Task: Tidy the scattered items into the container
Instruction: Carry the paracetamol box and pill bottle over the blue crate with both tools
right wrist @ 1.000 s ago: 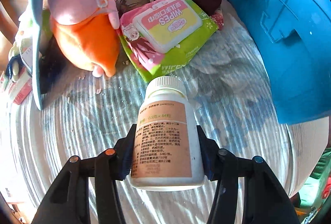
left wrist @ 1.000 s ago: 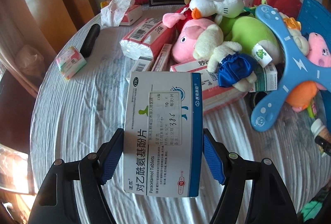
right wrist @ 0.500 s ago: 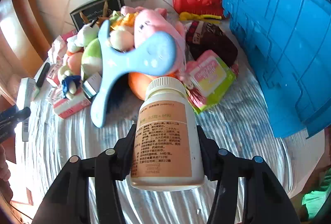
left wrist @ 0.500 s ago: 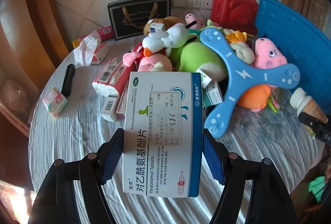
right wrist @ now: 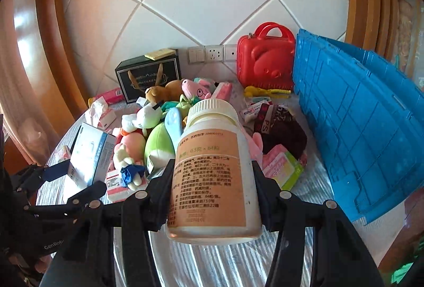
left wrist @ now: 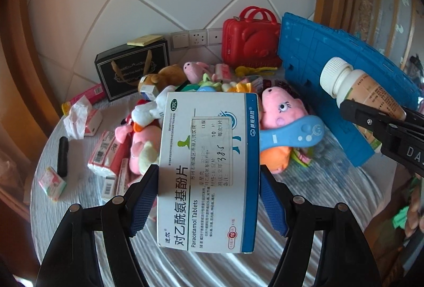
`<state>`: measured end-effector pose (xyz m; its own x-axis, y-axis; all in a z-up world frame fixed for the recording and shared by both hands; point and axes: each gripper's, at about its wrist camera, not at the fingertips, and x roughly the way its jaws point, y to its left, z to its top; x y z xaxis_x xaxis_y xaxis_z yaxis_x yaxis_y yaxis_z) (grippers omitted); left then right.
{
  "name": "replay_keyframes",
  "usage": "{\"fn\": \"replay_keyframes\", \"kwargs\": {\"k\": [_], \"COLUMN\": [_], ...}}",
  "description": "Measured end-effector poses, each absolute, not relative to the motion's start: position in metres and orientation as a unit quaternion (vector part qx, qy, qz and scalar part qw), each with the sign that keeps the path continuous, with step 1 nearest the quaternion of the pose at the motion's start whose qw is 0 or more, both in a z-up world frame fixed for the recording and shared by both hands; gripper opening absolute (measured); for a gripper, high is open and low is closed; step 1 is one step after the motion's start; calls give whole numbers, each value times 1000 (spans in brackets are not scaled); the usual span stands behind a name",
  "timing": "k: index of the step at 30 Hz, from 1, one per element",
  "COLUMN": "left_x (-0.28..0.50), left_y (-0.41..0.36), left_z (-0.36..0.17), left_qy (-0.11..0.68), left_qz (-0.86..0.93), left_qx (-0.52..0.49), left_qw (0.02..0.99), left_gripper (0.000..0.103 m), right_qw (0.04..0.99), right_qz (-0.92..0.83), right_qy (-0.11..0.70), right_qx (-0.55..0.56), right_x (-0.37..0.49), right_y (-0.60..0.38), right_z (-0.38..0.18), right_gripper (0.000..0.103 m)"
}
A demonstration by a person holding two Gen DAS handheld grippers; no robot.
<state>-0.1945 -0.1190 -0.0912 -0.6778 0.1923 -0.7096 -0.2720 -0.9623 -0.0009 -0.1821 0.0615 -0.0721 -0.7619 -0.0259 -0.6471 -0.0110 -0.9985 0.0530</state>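
My left gripper [left wrist: 208, 192] is shut on a white and blue paracetamol box [left wrist: 209, 170], held above the table; it also shows in the right wrist view [right wrist: 90, 154]. My right gripper [right wrist: 213, 181] is shut on a white pill bottle [right wrist: 212, 175] with a tan label, also seen at the right of the left wrist view [left wrist: 360, 90]. The blue crate [right wrist: 365, 133] stands at the table's right side, to the right of both grippers. A pile of plush toys [left wrist: 281, 112] and a blue boomerang toy [left wrist: 291, 135] lie in the middle of the table.
A red case [right wrist: 265, 61] and a black gift box [right wrist: 148, 77] stand by the tiled wall. Tissue packs [left wrist: 106, 154], small boxes [left wrist: 51, 182], a black stick [left wrist: 63, 151], a wipes pack [right wrist: 281, 167] and a dark pouch [right wrist: 278, 130] lie on the striped cloth.
Both grippers have lifted and pulled back from the table with their items still held. The views now take in the whole table, the wall and the crate.
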Motion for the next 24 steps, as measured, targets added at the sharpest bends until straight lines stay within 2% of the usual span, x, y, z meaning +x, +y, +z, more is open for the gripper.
{"fn": "replay_keyframes", "kwargs": {"k": [10,18,24], "left_x": [-216,-226,-227], "left_y": [17,189,304], "left_z": [-46,3,20], "left_qy": [51,22,49], "left_qz": [931,940,935], "left_qx": [-319,-274,-273], "left_qw": [171,202,222], "left_gripper": [73,73,73], "right_qw": [-13,-41,-77], "right_qz": [-961,-970,-965], "right_qy": [-8,19,5], "right_qx": [276,239,252], "right_x": [-172,-158,-156], "right_y": [160,319,434], "right_z": [-18,20,10], "right_gripper": [52,52,52]}}
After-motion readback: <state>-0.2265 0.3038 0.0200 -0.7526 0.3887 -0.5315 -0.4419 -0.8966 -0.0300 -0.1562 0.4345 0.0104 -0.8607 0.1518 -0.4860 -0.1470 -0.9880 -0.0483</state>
